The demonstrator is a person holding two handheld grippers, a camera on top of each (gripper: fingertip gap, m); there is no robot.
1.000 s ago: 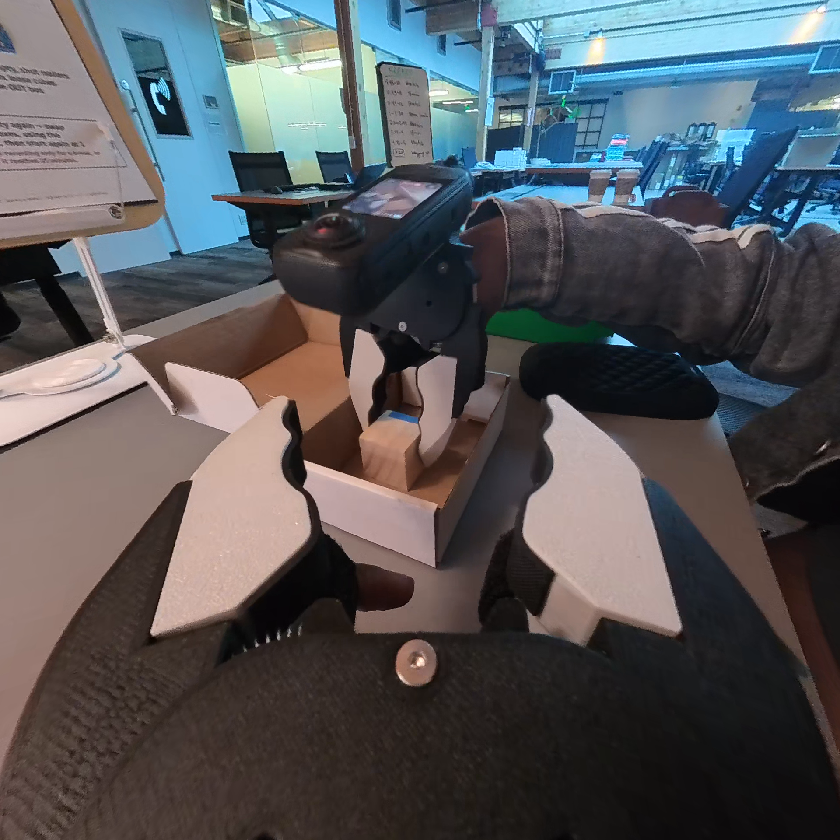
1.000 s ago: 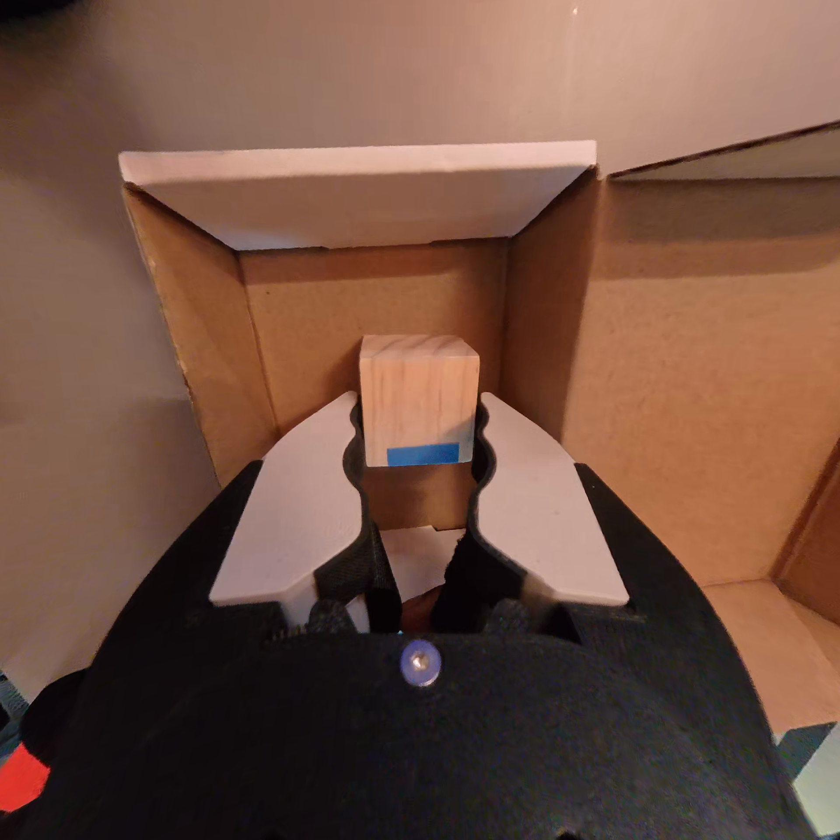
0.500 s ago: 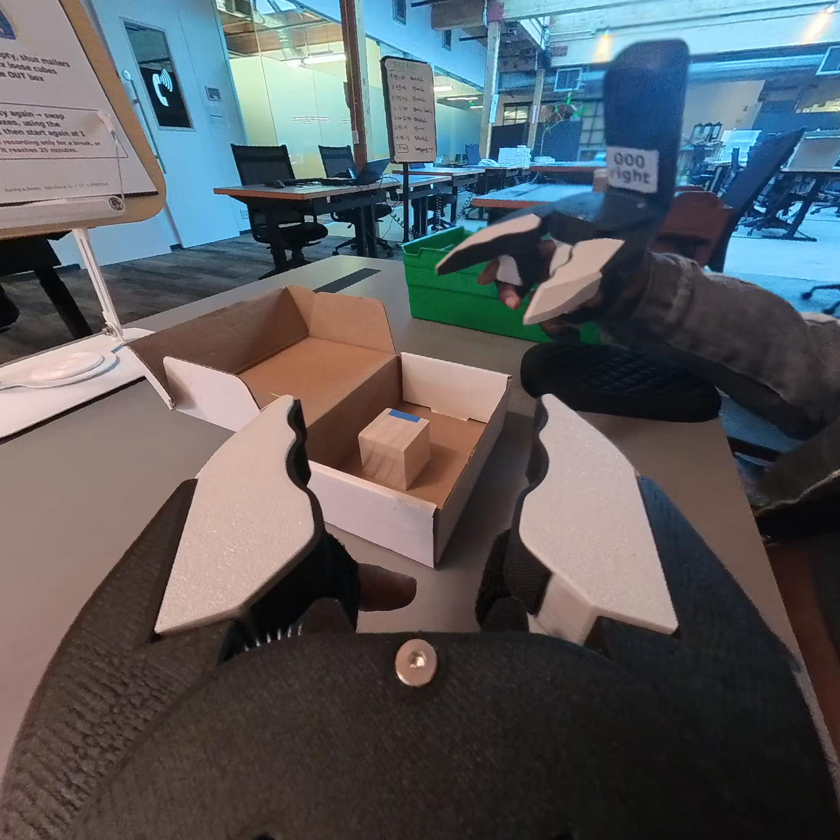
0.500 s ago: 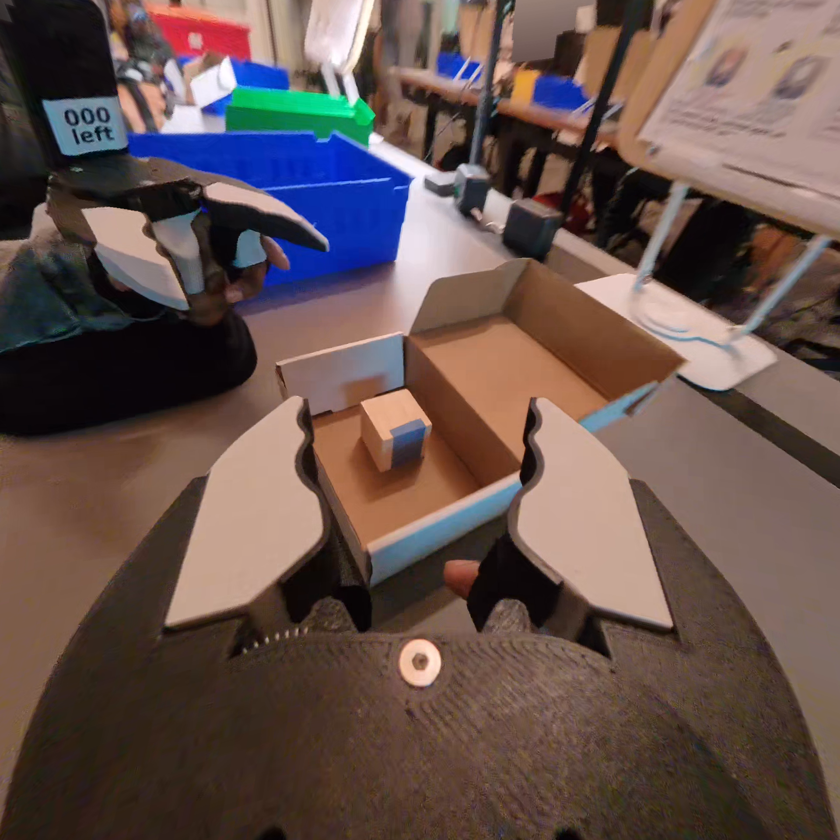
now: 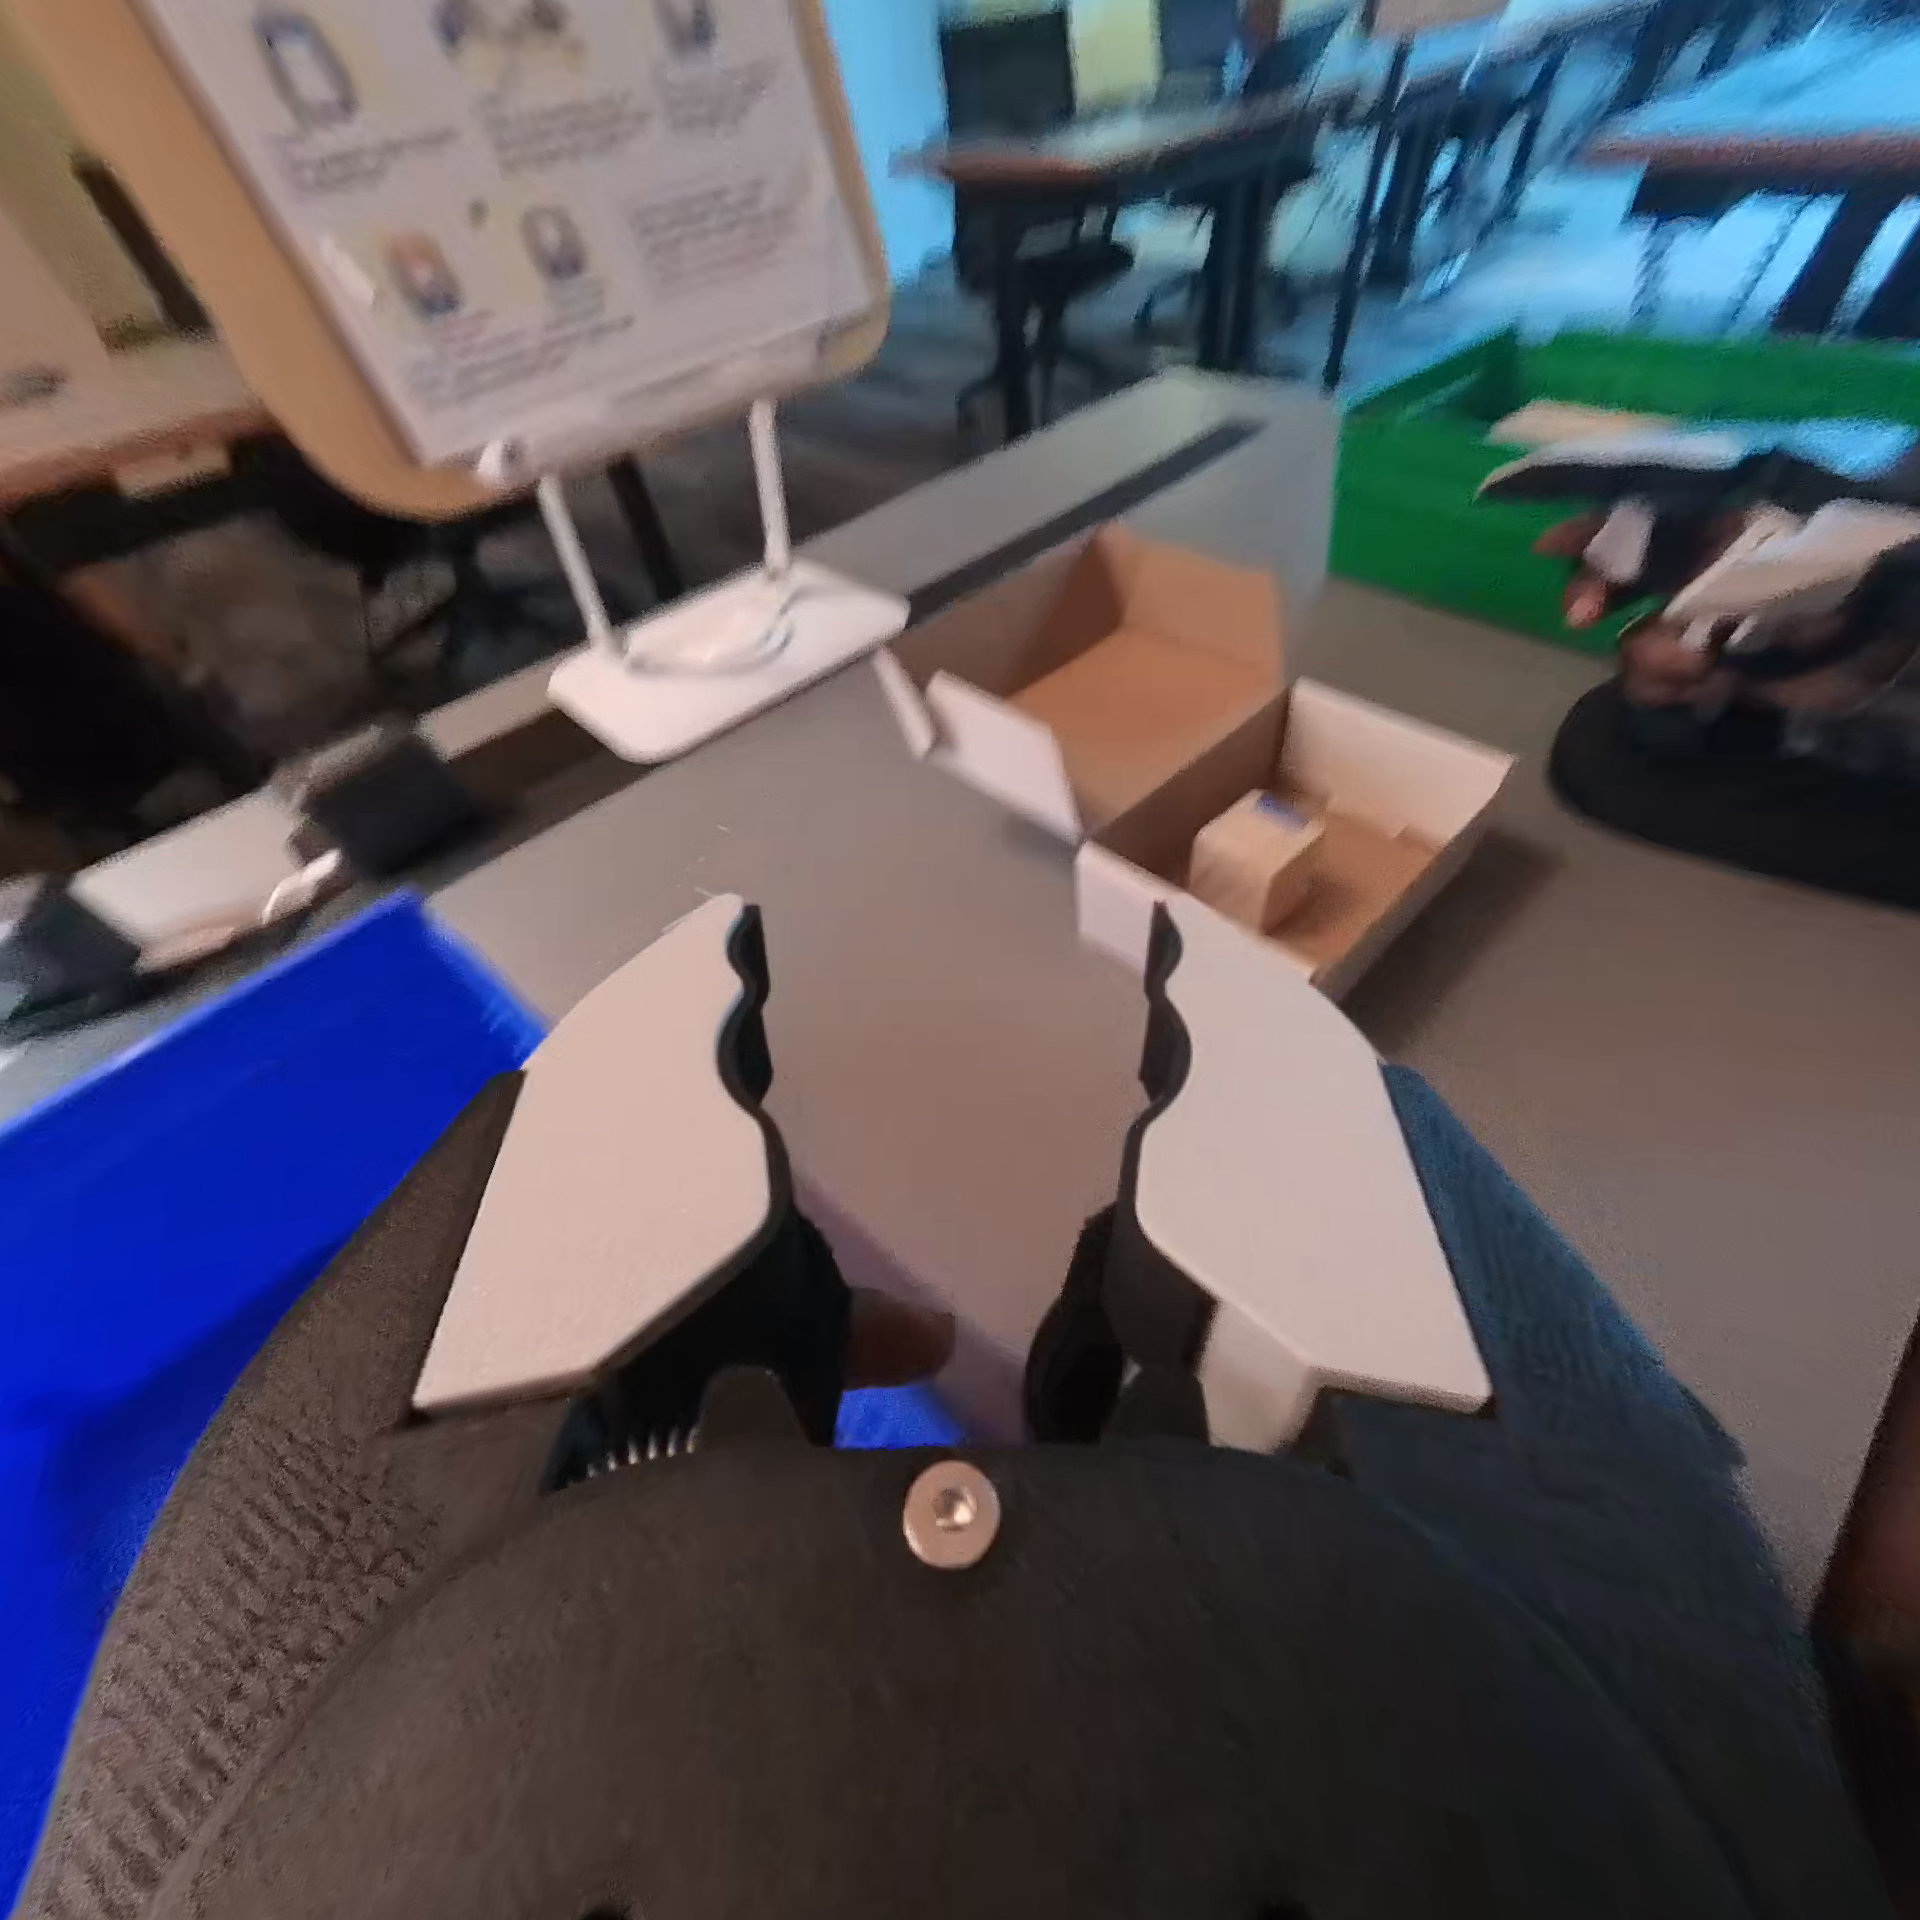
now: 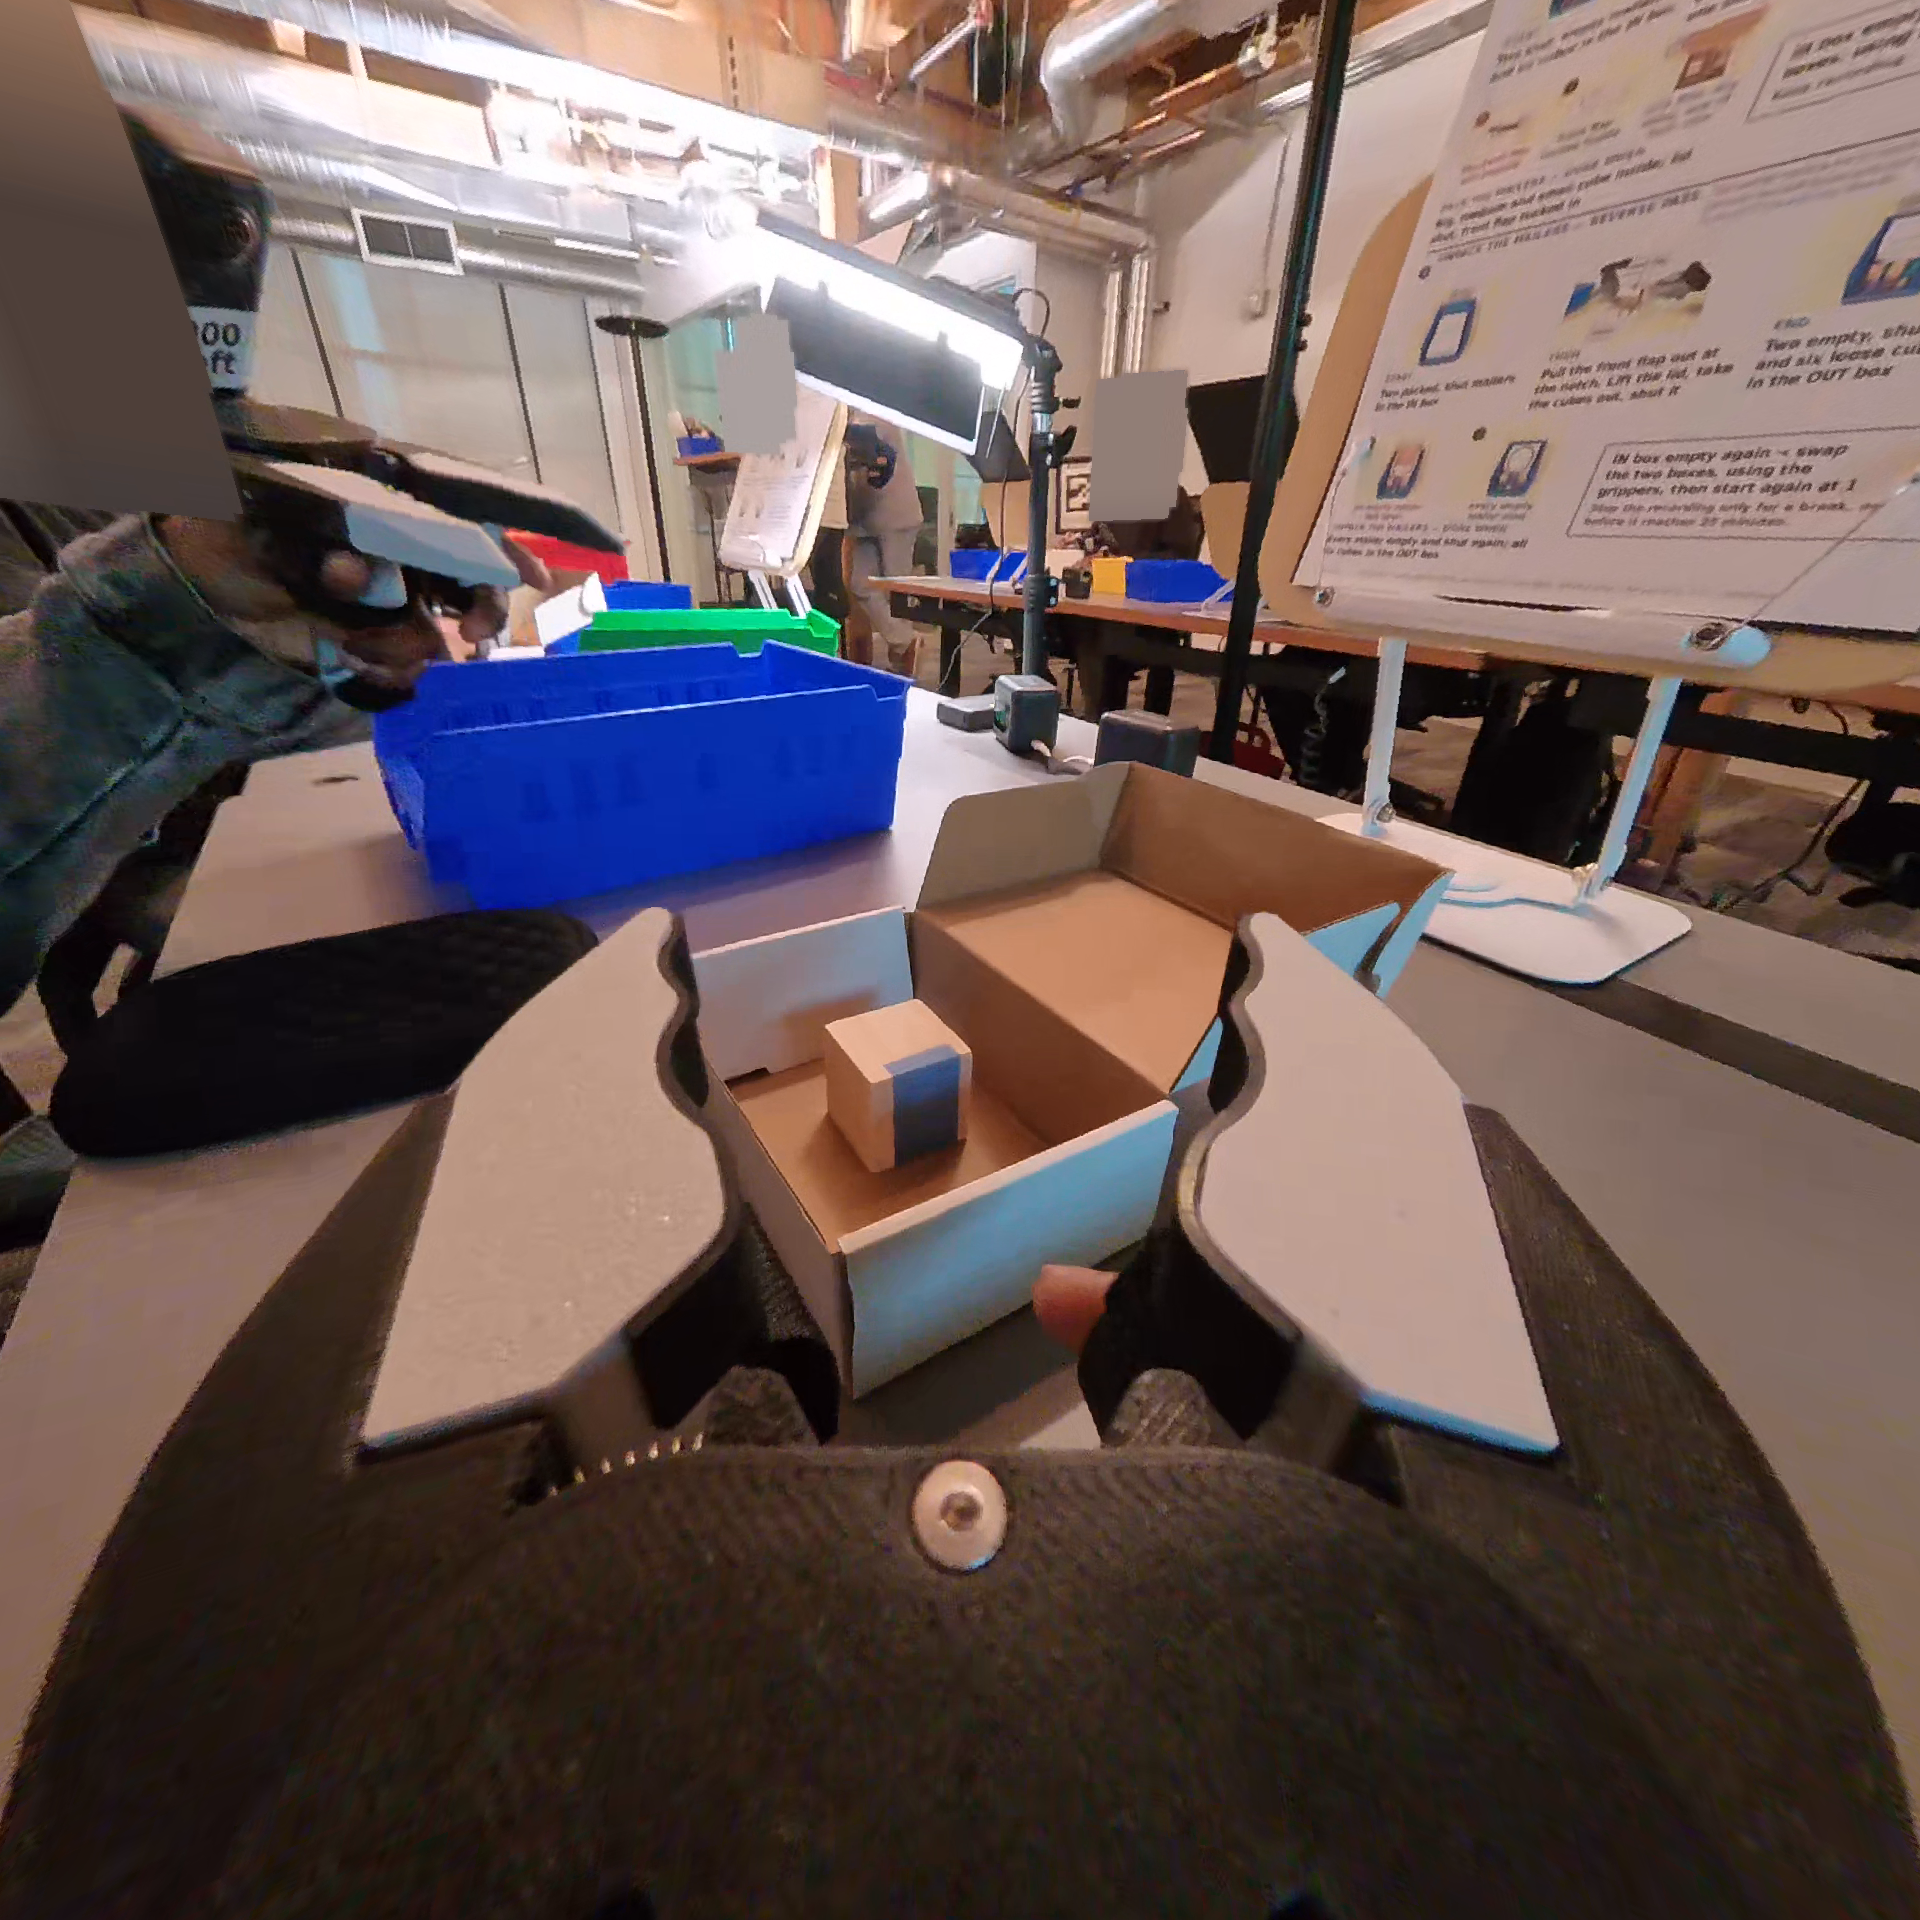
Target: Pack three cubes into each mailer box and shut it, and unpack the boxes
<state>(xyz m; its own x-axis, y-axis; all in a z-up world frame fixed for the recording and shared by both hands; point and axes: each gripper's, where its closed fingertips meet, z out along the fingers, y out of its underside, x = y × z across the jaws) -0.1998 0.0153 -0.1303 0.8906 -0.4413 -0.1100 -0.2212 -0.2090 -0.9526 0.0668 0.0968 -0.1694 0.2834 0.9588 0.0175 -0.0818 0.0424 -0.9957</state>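
Observation:
An open white mailer box (image 6: pixel 966 1278) lies on the grey table with its lid folded back. One wooden cube with a blue patch (image 6: pixel 899 1091) sits inside it. My right gripper (image 6: pixel 956 966) is open and empty, just in front of the box. My left gripper (image 5: pixel 948 935) is open and empty over bare table, at the corner of a blue bin (image 5: pixel 208 1143). In the left wrist view the box (image 5: pixel 1392 748) and cube (image 5: pixel 1262 868) are to its right. The left gripper also shows at the upper left of the right wrist view (image 6: pixel 436 520), above the bin.
The blue bin (image 6: pixel 644 779) stands behind the box, with a green bin (image 6: pixel 707 629) farther back. A black pad (image 6: pixel 291 1018) lies left of the box. A sign on a white stand (image 6: pixel 1558 914) is at the right. Another green bin (image 5: pixel 1558 416) is beyond the box.
My right gripper let go of the cube in the box, opened and drew back to the box's near side. My left gripper swung left, towards the blue bin.

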